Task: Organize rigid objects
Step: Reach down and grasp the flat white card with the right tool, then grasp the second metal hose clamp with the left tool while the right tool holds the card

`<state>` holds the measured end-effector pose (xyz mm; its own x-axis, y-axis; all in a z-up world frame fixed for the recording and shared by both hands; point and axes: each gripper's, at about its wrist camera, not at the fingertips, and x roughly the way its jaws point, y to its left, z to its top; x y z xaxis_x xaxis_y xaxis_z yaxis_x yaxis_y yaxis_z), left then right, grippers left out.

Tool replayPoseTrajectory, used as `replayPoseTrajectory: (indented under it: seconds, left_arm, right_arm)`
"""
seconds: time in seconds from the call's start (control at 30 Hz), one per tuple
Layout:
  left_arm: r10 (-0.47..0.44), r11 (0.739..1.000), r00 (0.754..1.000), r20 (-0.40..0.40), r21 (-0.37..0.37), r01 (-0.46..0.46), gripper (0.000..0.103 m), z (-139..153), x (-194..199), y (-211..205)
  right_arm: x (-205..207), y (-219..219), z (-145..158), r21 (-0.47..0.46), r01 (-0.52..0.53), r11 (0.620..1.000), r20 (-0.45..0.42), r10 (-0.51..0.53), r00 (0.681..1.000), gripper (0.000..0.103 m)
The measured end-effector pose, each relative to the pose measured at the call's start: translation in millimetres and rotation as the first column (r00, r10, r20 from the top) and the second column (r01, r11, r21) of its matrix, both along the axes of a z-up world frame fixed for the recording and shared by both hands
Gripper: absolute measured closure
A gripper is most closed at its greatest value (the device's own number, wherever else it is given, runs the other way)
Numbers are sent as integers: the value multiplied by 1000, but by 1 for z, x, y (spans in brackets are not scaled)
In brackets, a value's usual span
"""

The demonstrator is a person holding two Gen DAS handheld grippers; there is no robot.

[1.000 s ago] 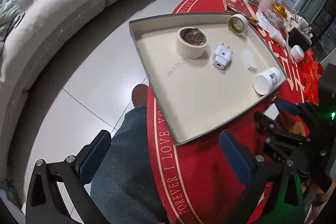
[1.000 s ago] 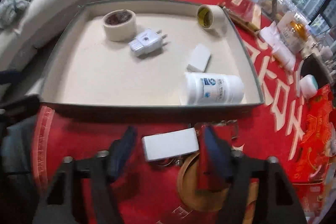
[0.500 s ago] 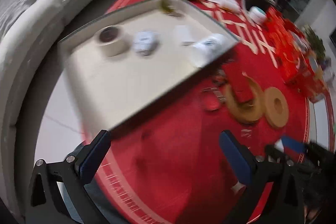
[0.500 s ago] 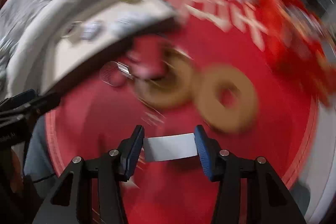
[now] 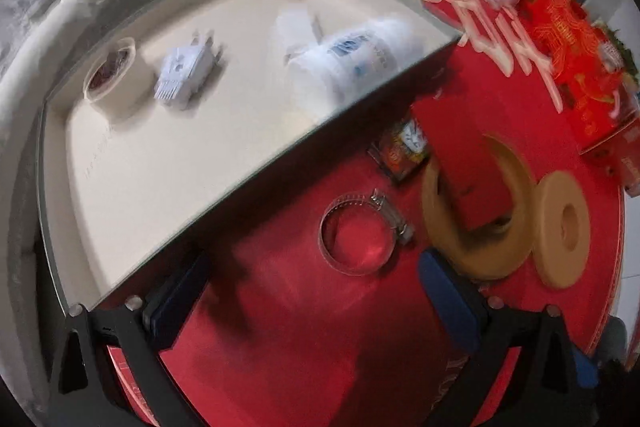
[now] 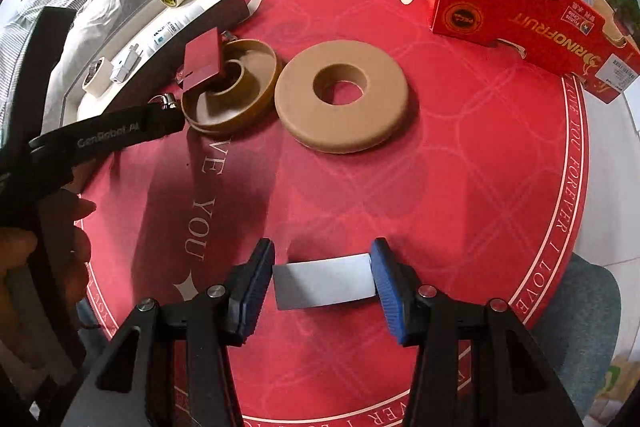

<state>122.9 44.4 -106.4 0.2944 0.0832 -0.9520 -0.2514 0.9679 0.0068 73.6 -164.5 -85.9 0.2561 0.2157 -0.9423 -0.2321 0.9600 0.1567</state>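
My right gripper point(image 6: 322, 281) is shut on a small white block point(image 6: 325, 286), held above the red tablecloth near the table's front edge. In the left wrist view my left gripper point(image 5: 312, 303) stands wide open, with nothing between its fingers. A metal hose clamp point(image 5: 355, 233) lies on the cloth just beyond its tips. Next to the clamp, the shallow beige tray point(image 5: 160, 167) holds a white bottle point(image 5: 352, 63), a white plug adapter point(image 5: 186, 73) and two tape rolls point(image 5: 114, 77). In the right wrist view the left gripper's black finger point(image 6: 112, 135) reaches in from the left.
A tan ring lid point(image 6: 342, 101) and a tan ring dish point(image 6: 230, 87) lie mid-table, with a dark red box point(image 6: 202, 61) leaning in the dish. A red fruit carton point(image 6: 520, 15) stands at the back right. Bottles and packets crowd the far edge. A person's hand point(image 6: 60, 247) shows at left.
My right gripper closed on the white block beside the tray and swung it away toward the table's front. My left gripper moved from the table's edge across to the hose clamp.
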Motion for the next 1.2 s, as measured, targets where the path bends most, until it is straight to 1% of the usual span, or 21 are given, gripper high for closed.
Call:
replayPoseTrajectory:
  seconds: [0.1, 0.13, 0.17, 0.2, 0.27, 0.3, 0.33, 0.4, 0.5, 0.67, 0.83, 1.0, 1.07, 1.2]
  left_arm:
    - [-25, 1000, 1000, 10, -7, 25, 1, 1, 2, -1]
    - [-36, 999, 999, 15, -8, 36, 6, 2, 1, -1]
    - [-56, 998, 998, 28, -3, 56, 17, 6, 1, -3]
    - [-68, 998, 997, 37, -1, 68, 25, 8, -1, -5]
    - [-107, 994, 993, 48, 5, 107, 64, 14, 1, -12]
    - [-126, 992, 991, 44, 9, 126, 67, 15, 2, -15]
    - [-133, 991, 990, 39, 7, 133, 67, 16, 2, -16]
    - [-117, 993, 993, 32, -4, 117, 67, 16, -4, -14]
    - [-102, 994, 994, 39, -23, 103, 67, 21, -29, -14]
    - [-114, 994, 992, 49, 3, 114, 67, 28, -63, -26]
    - [-141, 990, 987, 75, 33, 138, 67, 41, -89, -39]
    - [-180, 983, 976, 121, 64, 173, 67, 57, -101, -47]
    - [-184, 982, 973, 136, 61, 177, 67, 62, -107, -48]
    - [-178, 984, 973, 149, 45, 173, 67, 64, -107, -45]
  right_arm:
    - [-1, 4, 0, 10, 4, 1000, -1, -4, 1000, 52]
    - [-2, 4, 0, 13, 6, 1000, -1, -6, 1000, 52]
    - [1, 6, 1, 15, 8, 1000, -1, -8, 1000, 52]
    - [1, 5, 2, 17, 11, 1000, 3, -11, 1000, 52]
    - [-2, 3, 5, 20, 14, 1000, 14, -14, 1000, 52]
    - [-3, 2, 7, 21, 17, 1000, 22, -18, 1000, 52]
    - [-3, 2, 8, 22, 20, 1000, 26, -20, 999, 52]
    - [-3, 1, 10, 26, 23, 999, 33, -24, 999, 52]
    - [-7, -2, 16, 30, 31, 999, 50, -33, 998, 52]
    - [-11, -1, 19, 37, 29, 999, 53, -31, 998, 52]
    - [-17, 5, 23, 32, 18, 999, 68, -20, 998, 52]
    - [-25, 9, 26, 29, 15, 999, 76, -17, 997, 52]
    - [-29, 10, 27, 26, 16, 1000, 77, -18, 997, 52]
    - [-37, 13, 30, 12, 16, 1000, 84, -17, 996, 52]
